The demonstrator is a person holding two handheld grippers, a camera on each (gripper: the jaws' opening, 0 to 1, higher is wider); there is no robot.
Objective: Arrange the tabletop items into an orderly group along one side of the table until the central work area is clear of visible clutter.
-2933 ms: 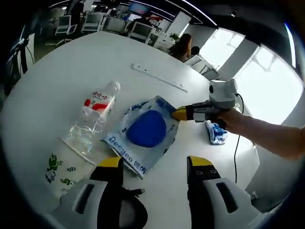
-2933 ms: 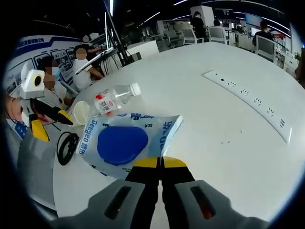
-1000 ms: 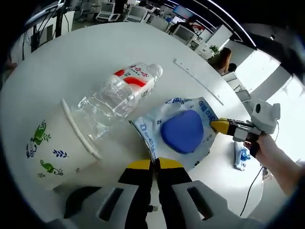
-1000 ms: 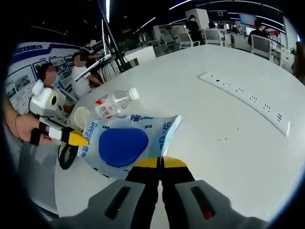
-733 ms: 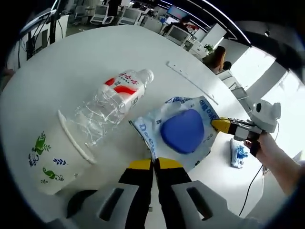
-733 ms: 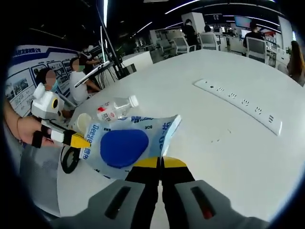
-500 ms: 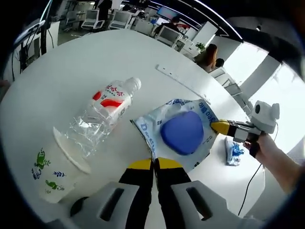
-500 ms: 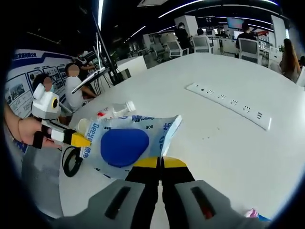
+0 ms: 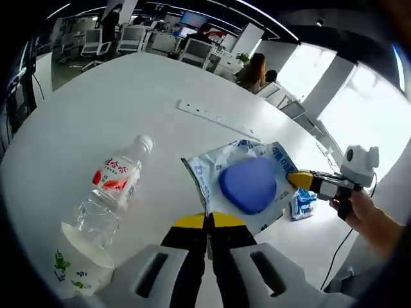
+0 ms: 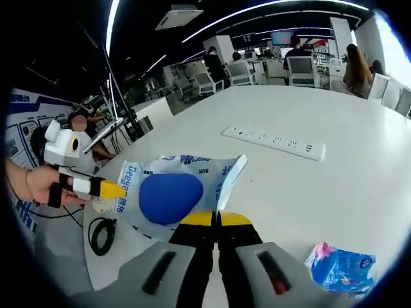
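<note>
I am pinching the blue-and-white packet (image 9: 247, 183) from two sides above the white counter (image 9: 77, 115). My left hand-held gripper (image 9: 207, 221) is closed tight on the packet's edge at 6 o'clock in the left gripper view, its yellow tips pressed together. My right hand-held gripper (image 10: 217, 219) is likewise clamped shut on the opposite edge, and it is showing at 3 o'clock in the left gripper view, touching the packet's far side. The packet is hanging stretched between the two.

At 9 o'clock of the packet in the left gripper view, the clear water bottle (image 9: 112, 189) is lying on its side, its base touching the rim of a paper cup (image 9: 77, 263) at 7 o'clock. A white power strip (image 9: 218, 119) is lying at 12 o'clock, well apart. A small blue wrapper (image 10: 340, 266) is sitting at 4 o'clock in the right gripper view, and a black cable (image 10: 103, 236) is coiling at 8 o'clock.
</note>
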